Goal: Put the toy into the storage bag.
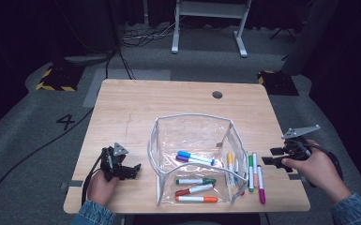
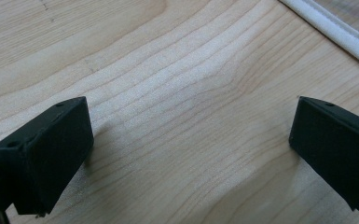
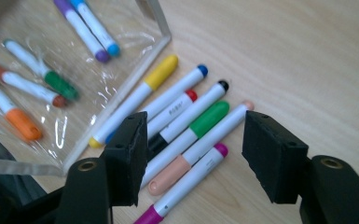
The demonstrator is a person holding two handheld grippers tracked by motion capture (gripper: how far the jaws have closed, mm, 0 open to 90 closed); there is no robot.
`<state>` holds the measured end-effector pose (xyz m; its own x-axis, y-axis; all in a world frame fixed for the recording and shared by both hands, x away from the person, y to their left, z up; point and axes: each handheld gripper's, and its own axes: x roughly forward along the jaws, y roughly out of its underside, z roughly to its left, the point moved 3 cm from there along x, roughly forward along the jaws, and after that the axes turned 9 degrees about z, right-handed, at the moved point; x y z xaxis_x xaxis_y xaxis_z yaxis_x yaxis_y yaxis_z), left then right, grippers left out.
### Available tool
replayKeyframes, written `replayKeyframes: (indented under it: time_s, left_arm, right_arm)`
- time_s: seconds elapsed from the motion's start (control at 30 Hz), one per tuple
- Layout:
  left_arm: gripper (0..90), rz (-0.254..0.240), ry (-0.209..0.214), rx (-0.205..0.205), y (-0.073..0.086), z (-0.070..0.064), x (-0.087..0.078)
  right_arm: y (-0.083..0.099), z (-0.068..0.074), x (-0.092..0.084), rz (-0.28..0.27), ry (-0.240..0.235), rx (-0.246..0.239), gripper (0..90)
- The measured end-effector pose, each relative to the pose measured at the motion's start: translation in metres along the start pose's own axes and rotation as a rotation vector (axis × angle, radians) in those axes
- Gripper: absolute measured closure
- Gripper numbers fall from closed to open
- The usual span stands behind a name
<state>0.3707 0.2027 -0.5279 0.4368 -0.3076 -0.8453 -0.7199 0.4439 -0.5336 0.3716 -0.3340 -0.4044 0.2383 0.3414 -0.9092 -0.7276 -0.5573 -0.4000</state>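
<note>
Markers (image 3: 186, 126) lie packed side by side at the clear pouch's (image 1: 192, 119) three o'clock; your right gripper (image 3: 193, 156) hovers agape, so you risk pinching two. Left gripper (image 2: 186, 154) idles open.

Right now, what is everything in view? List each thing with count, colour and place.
Clear pouch: one, transparent with white edging, open at table centre.
Markers in pouch: five; blue, purple, green, brown, orange caps.
Markers beside pouch: seven; yellow, blue, red, black, green, peach, magenta, at its right.
Table: one, light wood.
White frame: one, on the floor beyond the table.
Left gripper: black, open, empty, left of pouch.
Right gripper: black, open, empty, near loose markers.
</note>
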Motion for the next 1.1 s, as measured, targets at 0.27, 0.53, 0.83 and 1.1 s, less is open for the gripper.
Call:
replayKeyframes:
  time_s: [0.27, 0.53, 0.83, 1.1]
  left_arm:
    - [0.0, 0.0, 0.0, 0.0, 0.0, 0.0, 0.0]
    - [0.0, 0.0, 0.0, 0.0, 0.0, 0.0, 0.0]
    - [0.0, 0.0, 0.0, 0.0, 0.0, 0.0, 0.0]
    - [0.0, 0.0, 0.001, 0.0, 0.0, 0.0, 0.0]
  right_arm:
    - [0.028, -0.004, 0.039, 0.083, -0.017, 0.045, 41.4]
    - [0.048, -0.007, 0.063, 0.124, -0.03, 0.073, 41.9]
    - [0.059, -0.014, 0.068, 0.163, 0.015, 0.116, 55.9]
    - [0.066, -0.021, 0.063, 0.214, 0.091, 0.203, 76.4]
